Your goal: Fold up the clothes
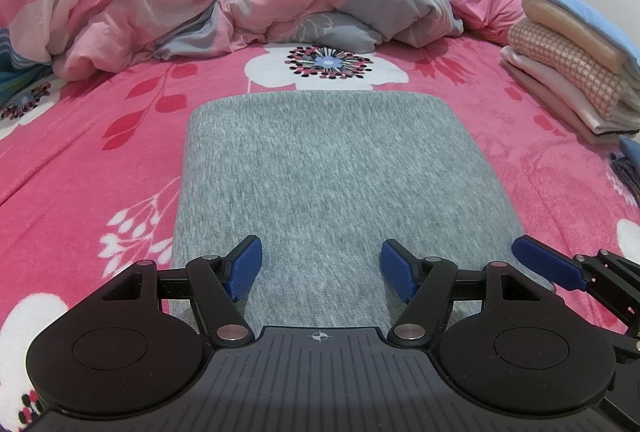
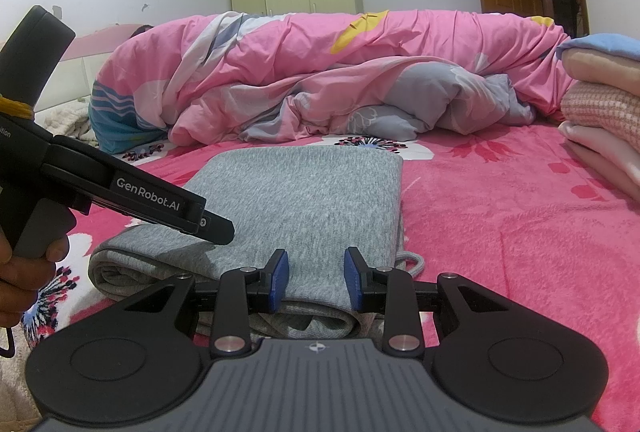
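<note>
The stack of folded clothes (image 1: 576,72) is cut by the right edge in both views. The hand (image 2: 24,264) on the left gripper (image 1: 320,268) shows only partly. The grey garment's (image 2: 304,200) near edge hides behind the right gripper (image 2: 316,280).

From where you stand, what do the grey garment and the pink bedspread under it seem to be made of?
The grey garment looks like soft, matte cotton-type jersey knit: heathered light-and-dark flecks and fine ribbing show, and it folds thickly. The bedspread looks like plush fleece, likely synthetic: a fuzzy, slightly napped surface with a printed flower pattern. Exact fibres can't be told.
</note>
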The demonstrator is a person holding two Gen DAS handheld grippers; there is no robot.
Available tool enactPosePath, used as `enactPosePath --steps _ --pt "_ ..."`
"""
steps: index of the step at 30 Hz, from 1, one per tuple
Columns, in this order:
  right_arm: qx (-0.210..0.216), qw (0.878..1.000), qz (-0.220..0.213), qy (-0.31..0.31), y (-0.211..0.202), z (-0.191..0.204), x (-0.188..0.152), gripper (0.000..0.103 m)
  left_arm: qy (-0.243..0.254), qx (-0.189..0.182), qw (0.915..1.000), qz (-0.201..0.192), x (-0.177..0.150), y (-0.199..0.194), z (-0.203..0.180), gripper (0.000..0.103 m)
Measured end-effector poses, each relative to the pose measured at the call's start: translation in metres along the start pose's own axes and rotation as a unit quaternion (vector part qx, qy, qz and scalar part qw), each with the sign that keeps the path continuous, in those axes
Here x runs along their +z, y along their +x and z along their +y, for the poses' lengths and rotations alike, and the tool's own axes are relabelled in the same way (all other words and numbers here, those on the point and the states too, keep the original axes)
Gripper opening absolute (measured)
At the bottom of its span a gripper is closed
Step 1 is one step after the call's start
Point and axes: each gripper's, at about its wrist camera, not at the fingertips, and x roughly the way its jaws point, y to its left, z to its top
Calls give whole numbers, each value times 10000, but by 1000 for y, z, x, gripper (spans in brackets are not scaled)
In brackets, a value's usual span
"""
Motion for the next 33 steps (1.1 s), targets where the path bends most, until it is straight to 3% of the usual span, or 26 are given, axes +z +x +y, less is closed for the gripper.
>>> enactPosePath --steps 33 --pt "84 9999 -25 110 -3 -2 -4 32 68 151 9999 18 0 0 -6 69"
